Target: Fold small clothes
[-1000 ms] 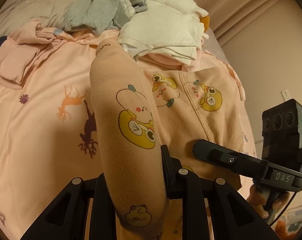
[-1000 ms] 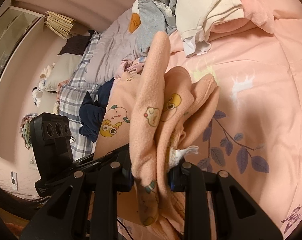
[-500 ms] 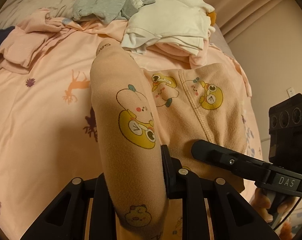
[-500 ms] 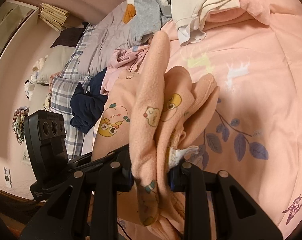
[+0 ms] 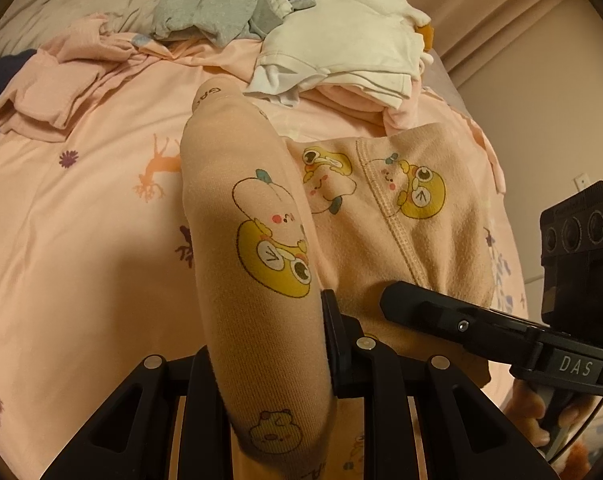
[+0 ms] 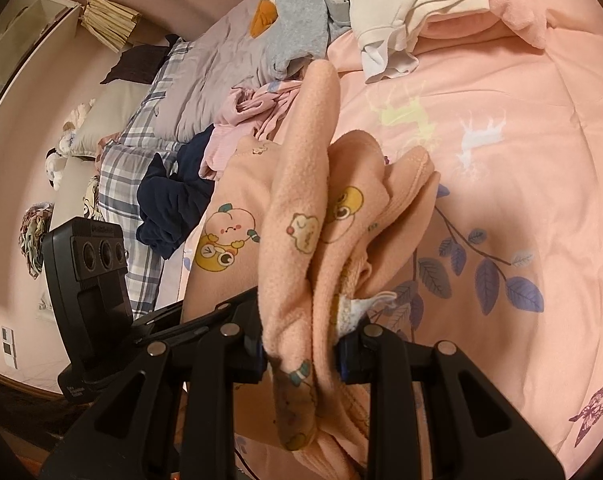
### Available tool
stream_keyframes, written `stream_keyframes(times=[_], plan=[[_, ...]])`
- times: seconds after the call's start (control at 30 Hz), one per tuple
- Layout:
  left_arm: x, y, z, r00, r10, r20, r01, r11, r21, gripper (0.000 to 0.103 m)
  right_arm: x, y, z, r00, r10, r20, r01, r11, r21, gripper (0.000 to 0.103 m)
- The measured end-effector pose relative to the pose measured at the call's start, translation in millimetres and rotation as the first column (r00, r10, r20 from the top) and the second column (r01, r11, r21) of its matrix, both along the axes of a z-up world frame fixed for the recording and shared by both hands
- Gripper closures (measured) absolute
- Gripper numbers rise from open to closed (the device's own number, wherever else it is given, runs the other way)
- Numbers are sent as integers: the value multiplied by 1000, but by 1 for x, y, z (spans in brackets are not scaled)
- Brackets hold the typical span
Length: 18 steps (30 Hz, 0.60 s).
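Observation:
A small peach garment with yellow cartoon prints (image 5: 381, 208) hangs stretched between both grippers above a pink printed bedsheet (image 5: 81, 240). My left gripper (image 5: 269, 364) is shut on one bunched end of it, which rises in a thick roll. My right gripper (image 6: 301, 352) is shut on the other end (image 6: 313, 208), with several folds and a white label pinched between the fingers. The right gripper also shows in the left wrist view (image 5: 501, 332), and the left gripper body shows in the right wrist view (image 6: 93, 280).
A pile of white clothes (image 5: 349, 64), grey clothes (image 5: 221, 12) and a plush goose lie at the far side of the bed. A loose pink garment (image 5: 61, 92) lies at the left. A dark blue garment (image 6: 173, 200) and a plaid blanket (image 6: 133, 168) lie beyond.
Both grippers have shifted a little with the garment, and the clothes pile sits higher in the views. The grip on both ends is unchanged.

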<state>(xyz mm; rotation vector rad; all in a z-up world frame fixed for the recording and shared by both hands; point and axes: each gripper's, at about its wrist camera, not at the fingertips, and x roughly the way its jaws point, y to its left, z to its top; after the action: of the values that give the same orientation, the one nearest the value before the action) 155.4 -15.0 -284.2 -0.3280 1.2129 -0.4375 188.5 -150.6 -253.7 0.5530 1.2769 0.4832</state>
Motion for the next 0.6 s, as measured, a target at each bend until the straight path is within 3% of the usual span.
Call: stream_keyframes(times=[0.27,0.6], plan=[[5,-2,-11,1000,-3,-11,3,1000,-11,82,3,1,-9,1000,-4,-18,4,1000,-15,76],[15,-8,-36,1000,-2,-19,3,1000,27,82,6,-1,-33,998,-31,-50,31,999,-14,76]])
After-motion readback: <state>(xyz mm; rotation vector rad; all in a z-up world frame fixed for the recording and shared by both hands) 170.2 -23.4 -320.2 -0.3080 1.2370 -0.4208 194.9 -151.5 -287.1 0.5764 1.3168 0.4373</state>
